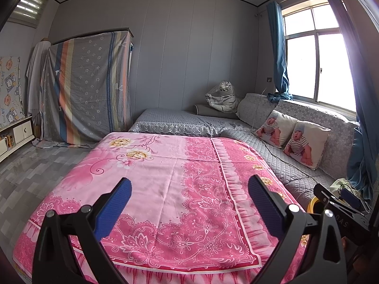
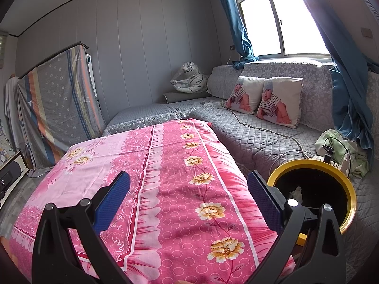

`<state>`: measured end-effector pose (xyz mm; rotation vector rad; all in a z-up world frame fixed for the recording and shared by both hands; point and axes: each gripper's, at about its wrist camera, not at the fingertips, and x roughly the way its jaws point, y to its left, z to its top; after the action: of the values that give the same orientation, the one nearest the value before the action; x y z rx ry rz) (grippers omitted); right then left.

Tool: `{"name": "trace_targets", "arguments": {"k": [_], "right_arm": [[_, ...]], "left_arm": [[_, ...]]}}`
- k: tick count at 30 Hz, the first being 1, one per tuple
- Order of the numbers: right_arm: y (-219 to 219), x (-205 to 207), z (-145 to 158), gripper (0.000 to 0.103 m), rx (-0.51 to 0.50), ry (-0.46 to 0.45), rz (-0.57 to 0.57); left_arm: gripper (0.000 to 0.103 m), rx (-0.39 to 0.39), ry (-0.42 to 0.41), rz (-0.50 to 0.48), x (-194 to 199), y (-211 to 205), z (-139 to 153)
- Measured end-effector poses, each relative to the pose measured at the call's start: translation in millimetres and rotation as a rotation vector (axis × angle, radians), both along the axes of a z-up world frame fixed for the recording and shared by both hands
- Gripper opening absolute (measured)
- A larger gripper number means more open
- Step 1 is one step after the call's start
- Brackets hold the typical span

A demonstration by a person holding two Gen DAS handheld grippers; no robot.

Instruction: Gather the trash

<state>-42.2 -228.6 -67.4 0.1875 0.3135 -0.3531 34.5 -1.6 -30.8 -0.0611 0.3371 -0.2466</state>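
Ahead of both your claws lies the pink floral bedsheet (image 1: 165, 177), a large printed cloth spread flat over a raised surface and filling the space under and beyond the fingertips. Past its far edge and round to your right runs the grey quilted corner sofa (image 2: 248, 137), with two square cushions printed with a baby picture (image 2: 265, 99) leaning against its backrest, well apart from either claw. Far ahead to the left, a striped grey sheet (image 1: 87, 90) hangs over tall furniture.

Just beside your right claw's right finger stands the round bin with a yellow rim and black inside (image 2: 350, 196), set at the sofa's edge; a small pale crumpled scrap of trash (image 2: 296, 193) lies inside it, partly hidden behind that finger. A white plush tiger wrapped in clear plastic (image 2: 189, 78) sits in the sofa's far corner. A thin grey cable (image 2: 260, 130) trails across the seat toward a green cloth (image 2: 341, 146).

Your left gripper (image 1: 189, 203) is spread wide, its blue ribbed pads (image 1: 113, 209) holding nothing above the sheet. Your right gripper (image 2: 188, 201) is likewise spread wide and empty; it shows at the lower right edge of the left view.
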Motion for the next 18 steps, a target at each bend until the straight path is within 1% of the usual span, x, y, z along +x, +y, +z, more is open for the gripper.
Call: {"name": "trace_targets", "arguments": {"k": [18], "right_arm": [[-0.2,1.1,-0.2,0.095,0.001,0.003,0.001]], "left_arm": [[0.095,0.003,-0.001,-0.009,3.1,1.3,-3.3]]}}
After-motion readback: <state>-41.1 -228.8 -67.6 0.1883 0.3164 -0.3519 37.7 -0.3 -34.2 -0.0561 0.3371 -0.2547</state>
